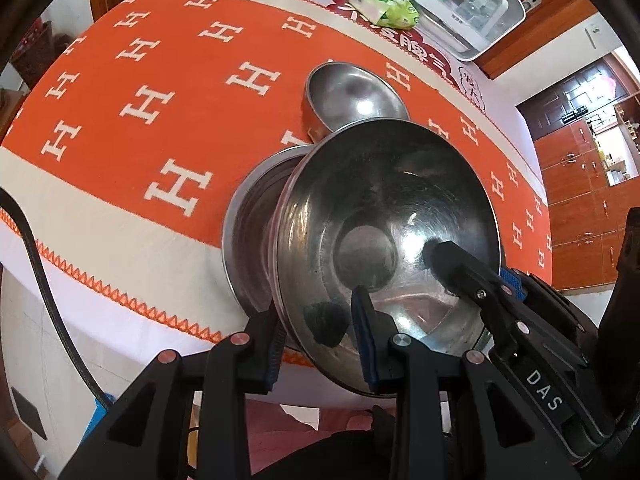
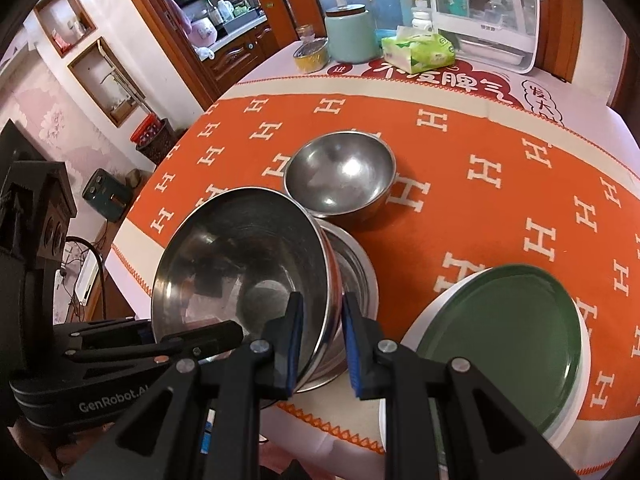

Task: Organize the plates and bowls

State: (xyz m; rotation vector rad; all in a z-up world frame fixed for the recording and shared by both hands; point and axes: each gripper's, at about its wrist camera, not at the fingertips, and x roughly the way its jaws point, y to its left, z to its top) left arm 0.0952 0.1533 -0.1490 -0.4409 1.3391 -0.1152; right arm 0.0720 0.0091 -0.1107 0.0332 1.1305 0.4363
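Near the table's front edge, a tilted steel bowl (image 2: 240, 272) is held above a second steel bowl (image 2: 356, 276), with a third bowl (image 2: 340, 176) beyond and a green plate (image 2: 504, 340) beside. Its rim is pinched by the left gripper (image 1: 320, 344) and the right gripper (image 2: 320, 344), both clenched on it. Thin, rigid, light, slippery metal is judged; the rim is best gripped.

The held steel bowl (image 1: 384, 232) hides most of the steel bowl beneath it (image 1: 256, 224) from you. Your right view's bottom edge cuts off the green plate (image 2: 504, 344).
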